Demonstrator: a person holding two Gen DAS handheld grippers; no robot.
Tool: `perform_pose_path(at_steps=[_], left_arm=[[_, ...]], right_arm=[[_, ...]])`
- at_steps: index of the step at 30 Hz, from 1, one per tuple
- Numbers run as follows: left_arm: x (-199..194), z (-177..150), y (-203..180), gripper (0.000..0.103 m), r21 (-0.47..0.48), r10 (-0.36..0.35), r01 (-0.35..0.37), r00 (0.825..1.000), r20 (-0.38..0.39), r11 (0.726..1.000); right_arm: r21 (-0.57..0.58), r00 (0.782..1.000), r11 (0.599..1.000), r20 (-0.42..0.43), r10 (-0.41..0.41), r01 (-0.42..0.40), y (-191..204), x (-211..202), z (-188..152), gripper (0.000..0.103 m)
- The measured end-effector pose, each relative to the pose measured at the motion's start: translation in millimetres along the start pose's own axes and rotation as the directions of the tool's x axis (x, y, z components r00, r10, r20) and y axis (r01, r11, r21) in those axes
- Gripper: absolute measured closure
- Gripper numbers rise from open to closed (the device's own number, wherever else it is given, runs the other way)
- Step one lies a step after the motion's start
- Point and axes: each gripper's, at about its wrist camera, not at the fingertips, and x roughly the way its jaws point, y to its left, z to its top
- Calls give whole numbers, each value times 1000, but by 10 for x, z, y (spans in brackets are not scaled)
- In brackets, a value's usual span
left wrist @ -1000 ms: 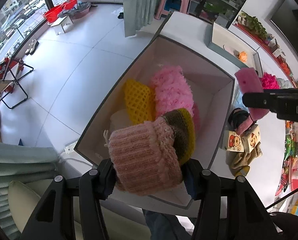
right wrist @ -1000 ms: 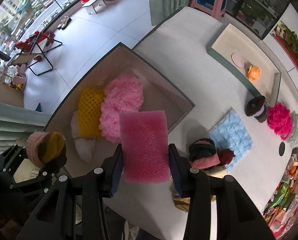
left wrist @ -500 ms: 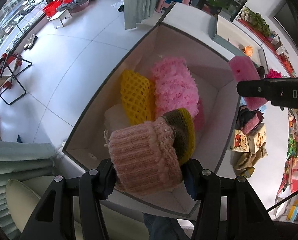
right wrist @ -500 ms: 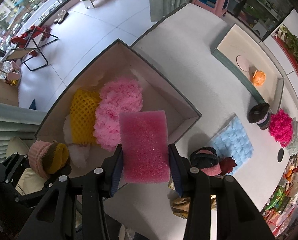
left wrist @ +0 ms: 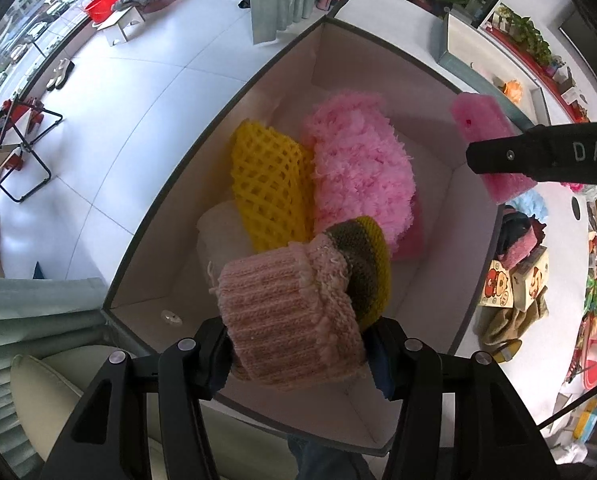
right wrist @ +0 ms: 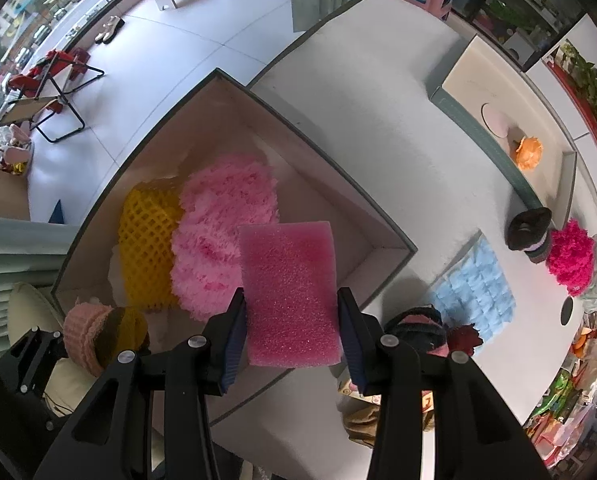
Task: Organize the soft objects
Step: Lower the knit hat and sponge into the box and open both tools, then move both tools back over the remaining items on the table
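My left gripper (left wrist: 298,354) is shut on a pink knit roll with an olive-and-yellow end (left wrist: 294,312), held over the near end of the open box (left wrist: 166,184). My right gripper (right wrist: 292,338) is shut on a pink foam sponge (right wrist: 290,292), held above the box's right side (right wrist: 394,240); the sponge also shows in the left wrist view (left wrist: 486,140). Inside the box lie a yellow foam net (left wrist: 266,192), a fluffy pink piece (left wrist: 362,168) and a white soft item (left wrist: 222,232).
On the white table right of the box lie a blue padded cloth (right wrist: 474,284), dark knit items (right wrist: 418,324), a magenta pompom (right wrist: 570,256) and a small printed carton (left wrist: 498,284). A shallow tray (right wrist: 498,96) holds an orange item. The floor lies beyond the box's left side.
Both grippers have moved in over the box, which now looks larger and nearer. Their holds on the knit roll and the sponge are unchanged.
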Motion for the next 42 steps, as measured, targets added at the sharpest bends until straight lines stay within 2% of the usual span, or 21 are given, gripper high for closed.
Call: perform_pose_path(at_steps=[14, 15, 16, 18, 20, 21, 24, 26, 29, 34, 37, 40, 42], left_arm=[[114, 85, -90, 46, 5, 0, 0, 1000, -24, 1000], [110, 91, -97, 42, 5, 0, 0, 1000, -21, 1000], [99, 88, -86, 31, 4, 0, 1, 1000, -19, 1000], [78, 92, -91, 15, 1, -1, 1, 1000, -10, 1000], [40, 92, -93, 7, 1, 3, -3, 1000, 2, 1000], [29, 93, -95, 1, 0, 6, -6, 1000, 3, 1000], [-11, 101, -78, 1, -10, 11, -11, 1000, 7, 1000], [-56, 100, -62, 1, -19, 13, -13, 1000, 18, 1000], [-113, 98, -48, 1, -21, 13, -13, 1000, 23, 1000], [-143, 97, -184, 1, 16, 6, -6, 1000, 4, 1000], [-160, 89, -344, 1, 62, -6, 7, 1000, -12, 998], [-159, 69, -528, 1, 116, 6, -3, 1000, -25, 993], [-159, 50, -671, 1, 155, 1, 4, 1000, -31, 988]], right_arm=[[-6, 999, 1000, -30, -13, 13, 15, 195, 100, 56], [-10, 999, 1000, -32, -5, 5, 17, 201, 104, 56], [-15, 999, 1000, -33, 2, -2, 20, 205, 103, 56], [-25, 999, 1000, -34, 6, -7, 33, 203, 103, 47], [-19, 1000, 1000, -26, 8, -8, 26, 185, 97, 20], [-11, 1000, 1000, -17, 14, -14, 13, 164, 87, 20], [-11, 1000, 1000, -20, 23, -23, -3, 131, 58, 16], [-14, 1000, 1000, -7, 25, -25, -13, 84, 28, 1], [-2, 999, 999, 27, 46, -45, -87, -48, -77, 0], [100, 996, 993, 54, 64, -70, -441, -225, -397, 0], [209, 997, 975, 59, 58, -69, -802, -243, -688, 0], [346, 998, 936, 36, 50, -59, -1202, -163, -1027, 0], [432, 999, 901, -10, 46, -38, -1463, -28, -1300, 0]])
